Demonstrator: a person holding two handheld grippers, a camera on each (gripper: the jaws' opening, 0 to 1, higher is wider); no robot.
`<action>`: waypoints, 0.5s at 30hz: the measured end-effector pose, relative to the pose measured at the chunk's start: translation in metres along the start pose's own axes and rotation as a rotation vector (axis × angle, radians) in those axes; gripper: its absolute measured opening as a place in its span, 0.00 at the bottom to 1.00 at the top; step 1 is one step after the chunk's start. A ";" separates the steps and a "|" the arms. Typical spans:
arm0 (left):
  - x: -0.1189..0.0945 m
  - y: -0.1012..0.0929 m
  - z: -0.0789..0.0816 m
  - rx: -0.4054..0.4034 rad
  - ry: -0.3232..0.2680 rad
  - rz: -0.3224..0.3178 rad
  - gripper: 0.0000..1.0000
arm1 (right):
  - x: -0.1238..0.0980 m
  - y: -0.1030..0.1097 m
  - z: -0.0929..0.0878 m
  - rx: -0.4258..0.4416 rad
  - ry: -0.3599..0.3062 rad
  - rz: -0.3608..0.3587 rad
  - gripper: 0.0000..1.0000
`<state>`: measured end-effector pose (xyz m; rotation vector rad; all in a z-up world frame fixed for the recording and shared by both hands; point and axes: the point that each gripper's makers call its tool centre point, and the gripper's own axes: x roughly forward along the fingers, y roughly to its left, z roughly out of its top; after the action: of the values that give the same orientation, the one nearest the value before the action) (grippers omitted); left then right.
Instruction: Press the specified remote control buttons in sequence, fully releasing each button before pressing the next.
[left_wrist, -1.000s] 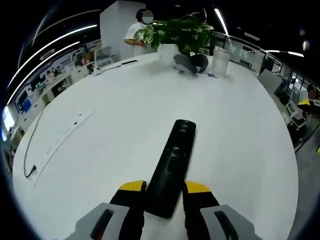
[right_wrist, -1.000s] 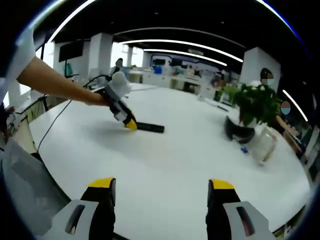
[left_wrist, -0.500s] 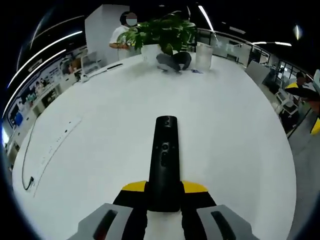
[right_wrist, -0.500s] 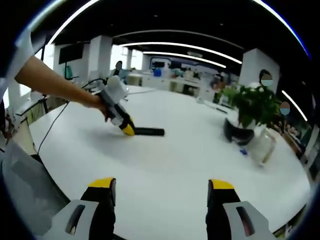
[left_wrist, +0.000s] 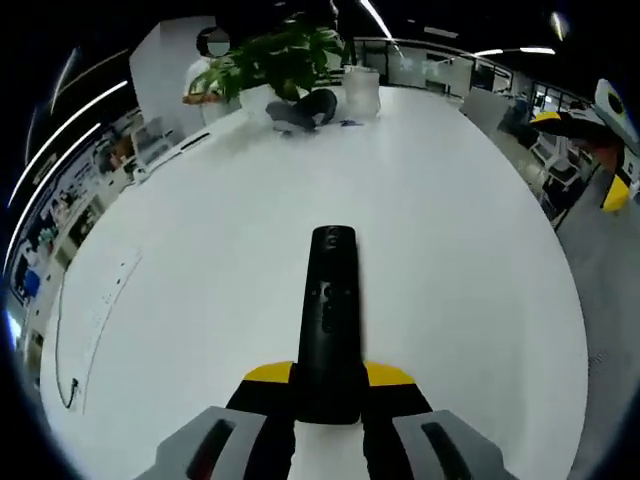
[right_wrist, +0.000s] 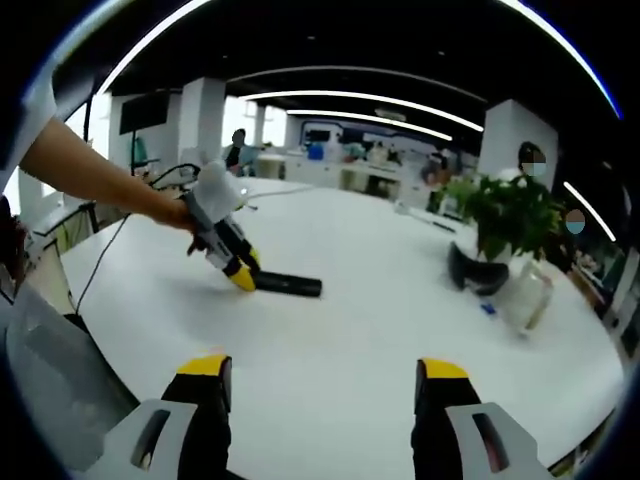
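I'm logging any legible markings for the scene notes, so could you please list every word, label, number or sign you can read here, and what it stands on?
None can be read.
Remote: its buttons show as small marks, too blurred to read.
Wall displays at the room's edge: coloured panels, text too small to read.
White strip on the table: faint marks, illegible.
Small blue item by the plant: no readable print.

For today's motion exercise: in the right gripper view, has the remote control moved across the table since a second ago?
Yes. Against the potted plant, the remote control, clamped by the left gripper, slid slightly nearer the camera.
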<state>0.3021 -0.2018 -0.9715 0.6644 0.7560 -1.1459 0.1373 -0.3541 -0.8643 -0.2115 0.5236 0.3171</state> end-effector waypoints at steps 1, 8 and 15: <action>0.000 -0.006 -0.001 -0.001 0.007 -0.011 0.23 | 0.000 0.000 0.000 0.001 -0.003 0.000 0.73; -0.007 -0.026 -0.014 -0.054 0.033 -0.031 0.22 | -0.001 0.001 0.004 0.002 -0.021 0.007 0.73; -0.017 -0.050 -0.019 -0.056 0.032 -0.038 0.22 | -0.003 0.001 0.006 0.009 -0.038 0.011 0.73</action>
<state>0.2465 -0.1913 -0.9731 0.6245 0.8284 -1.1469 0.1376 -0.3522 -0.8575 -0.1937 0.4887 0.3288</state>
